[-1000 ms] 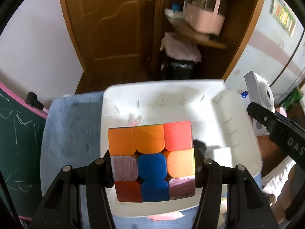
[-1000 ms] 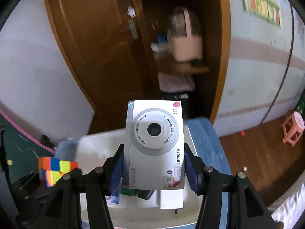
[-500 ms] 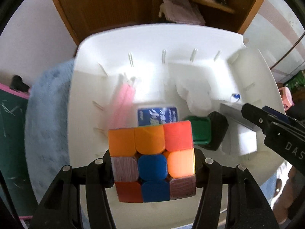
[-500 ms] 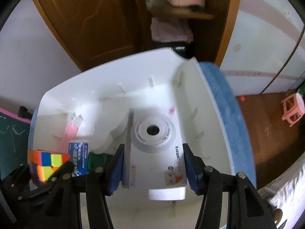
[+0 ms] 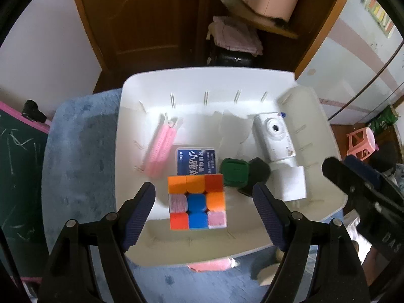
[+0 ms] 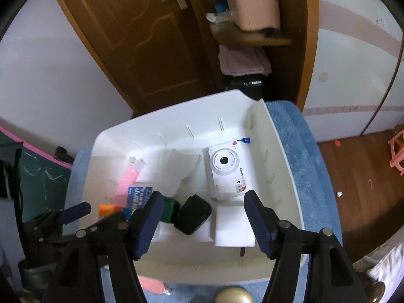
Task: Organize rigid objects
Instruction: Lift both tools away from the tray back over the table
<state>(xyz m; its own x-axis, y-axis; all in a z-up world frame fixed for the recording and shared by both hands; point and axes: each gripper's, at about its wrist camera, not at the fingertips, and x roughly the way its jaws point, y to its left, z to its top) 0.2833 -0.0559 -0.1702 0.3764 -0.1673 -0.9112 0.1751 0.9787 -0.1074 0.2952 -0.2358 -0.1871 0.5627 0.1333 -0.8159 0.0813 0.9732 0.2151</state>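
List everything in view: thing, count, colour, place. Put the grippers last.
bin: 1, white, on the blue mat
mat: 1, blue, under the bin
cube: 1, multicoloured, in the bin, near left
camera: 1, white, in the bin, far right
pink item: 1, in the bin, left
card box: 1, blue label, behind the cube
green case: 1, mid bin
black case: 1, beside the green case
left gripper: black, jaws opening, clear of the cube
right gripper: black, jaws opening, nothing held

In the tub [image 5: 131, 106], the cube [image 5: 197, 202] lies near the front, the toy camera [image 5: 275, 136] far right, the comb [image 5: 161, 151] left
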